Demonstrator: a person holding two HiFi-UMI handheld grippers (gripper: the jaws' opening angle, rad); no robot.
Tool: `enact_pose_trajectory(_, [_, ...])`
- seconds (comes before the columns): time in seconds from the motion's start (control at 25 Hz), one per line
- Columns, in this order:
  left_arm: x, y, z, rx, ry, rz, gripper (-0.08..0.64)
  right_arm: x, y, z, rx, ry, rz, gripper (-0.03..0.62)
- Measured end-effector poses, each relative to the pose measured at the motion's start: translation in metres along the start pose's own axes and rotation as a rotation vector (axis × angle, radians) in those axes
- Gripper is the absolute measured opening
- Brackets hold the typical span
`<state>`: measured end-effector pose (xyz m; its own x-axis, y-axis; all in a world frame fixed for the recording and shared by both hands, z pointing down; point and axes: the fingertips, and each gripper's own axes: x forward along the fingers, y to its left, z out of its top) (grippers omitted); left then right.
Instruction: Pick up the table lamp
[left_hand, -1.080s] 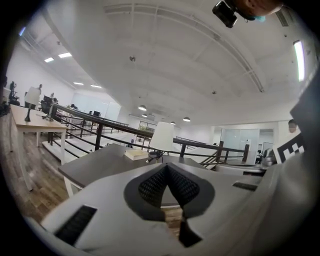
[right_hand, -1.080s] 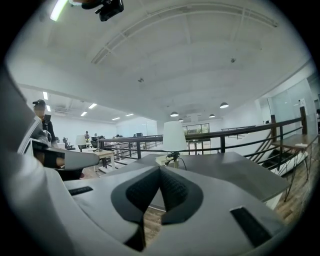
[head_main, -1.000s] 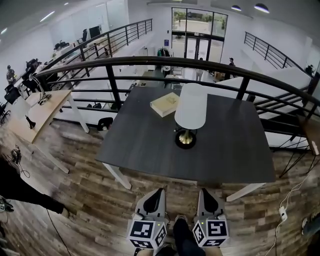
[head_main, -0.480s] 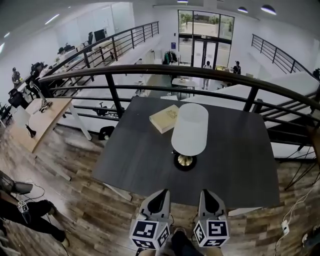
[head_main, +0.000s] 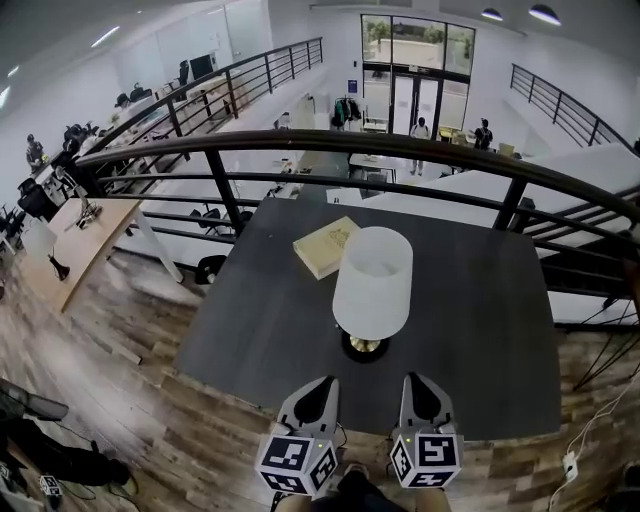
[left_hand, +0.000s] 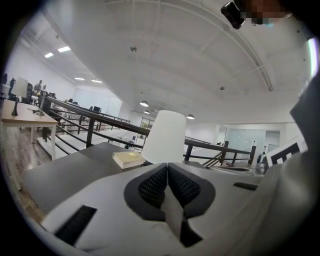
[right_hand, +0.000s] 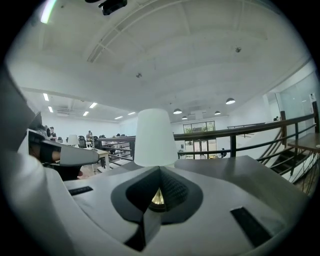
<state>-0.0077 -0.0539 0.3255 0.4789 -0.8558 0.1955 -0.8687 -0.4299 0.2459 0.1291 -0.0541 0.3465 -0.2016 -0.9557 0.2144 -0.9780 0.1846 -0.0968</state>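
Note:
The table lamp (head_main: 372, 282) has a white shade and a brass foot on a black base (head_main: 365, 346). It stands upright on the dark grey table (head_main: 260, 320), near the front edge. My left gripper (head_main: 318, 385) and right gripper (head_main: 418, 382) hover side by side at that edge, just short of the base, touching nothing. The left gripper view shows the shade (left_hand: 166, 137) straight ahead above my left gripper (left_hand: 167, 166), whose pads meet with nothing between them as its jaws begin opening. My right gripper (right_hand: 160, 170) is shut and empty, with the shade (right_hand: 153, 137) beyond it.
A cream book (head_main: 326, 246) lies flat on the table behind the lamp, left of it. A black railing (head_main: 400, 150) curves behind the table, with an open drop beyond. A wooden desk (head_main: 80, 225) stands far left. A power strip (head_main: 572, 465) lies on the floor at right.
Both grippers and the head camera have moved forward to the table's front edge. The lamp now looks larger and closer. Nothing has been touched.

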Motion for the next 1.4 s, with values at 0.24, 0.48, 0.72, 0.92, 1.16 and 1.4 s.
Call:
enact_pose_trajectory(0.24, [0.015,0.006,0.0,-0.06,-0.017,0.0,0.012,0.021,-0.006,-0.005,-0.002,0.017,0.02,-0.002])
enact_pose_trajectory(0.48, [0.027,0.015,-0.006,-0.144,-0.033,-0.017,0.012,0.039,-0.009,-0.017,0.002,0.039,0.021,0.009])
enact_pose_trajectory(0.72, [0.043,0.026,-0.008,-0.256,-0.054,-0.056,0.012,0.052,-0.007,-0.026,-0.001,0.053,0.008,0.015])
enact_pose_trajectory(0.92, [0.061,0.032,-0.01,-0.431,-0.087,-0.158,0.015,0.069,-0.002,-0.036,-0.023,0.064,-0.003,0.015])
enact_pose_trajectory(1.16, [0.076,0.04,-0.015,-0.697,-0.127,-0.294,0.099,0.088,-0.005,-0.05,-0.014,0.078,-0.035,0.015])
enact_pose_trajectory(1.4, [0.095,0.046,-0.024,-0.83,-0.142,-0.396,0.149,0.105,-0.007,-0.067,-0.021,0.105,-0.041,0.015])
